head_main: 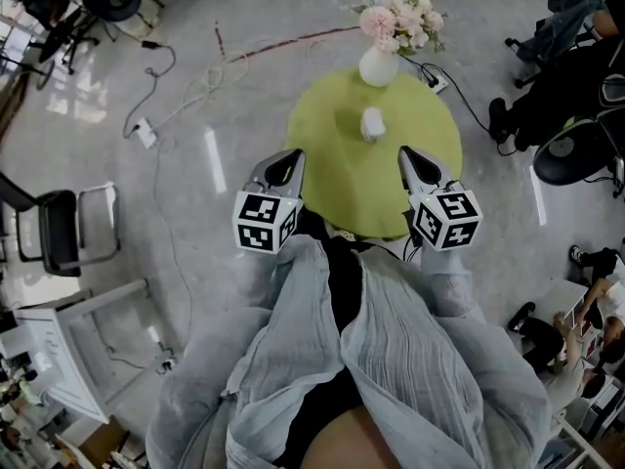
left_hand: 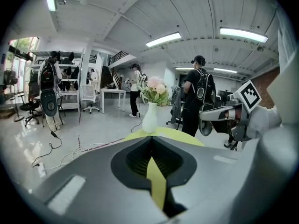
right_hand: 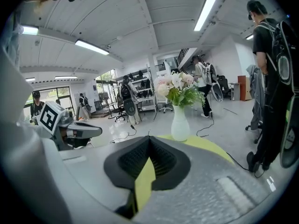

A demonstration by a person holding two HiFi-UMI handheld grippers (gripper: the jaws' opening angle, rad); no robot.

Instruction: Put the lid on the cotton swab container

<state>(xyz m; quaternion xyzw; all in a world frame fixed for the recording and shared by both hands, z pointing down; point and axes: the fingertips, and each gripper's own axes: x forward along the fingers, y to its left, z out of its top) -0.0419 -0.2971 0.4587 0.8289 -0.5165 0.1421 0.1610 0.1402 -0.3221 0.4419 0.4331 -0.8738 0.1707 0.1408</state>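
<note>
A small white cotton swab container [head_main: 372, 123] stands upright near the middle of the round green table [head_main: 430, 135]. I cannot make out a separate lid. My left gripper [head_main: 290, 158] hangs over the table's near left edge, shut and empty. Over the near right edge, my right gripper [head_main: 409, 154] is also shut and empty. Both are short of the container. In the left gripper view the left gripper [left_hand: 151, 138] has its jaws closed, and they hide the container. In the right gripper view the right gripper [right_hand: 149, 137] does the same.
A white vase of pink flowers [head_main: 380, 64] stands at the table's far edge, just beyond the container. Cables and a power strip [head_main: 146, 134] lie on the floor to the left, near a chair [head_main: 73, 225]. Seated people and office chairs [head_main: 571, 154] are at the right.
</note>
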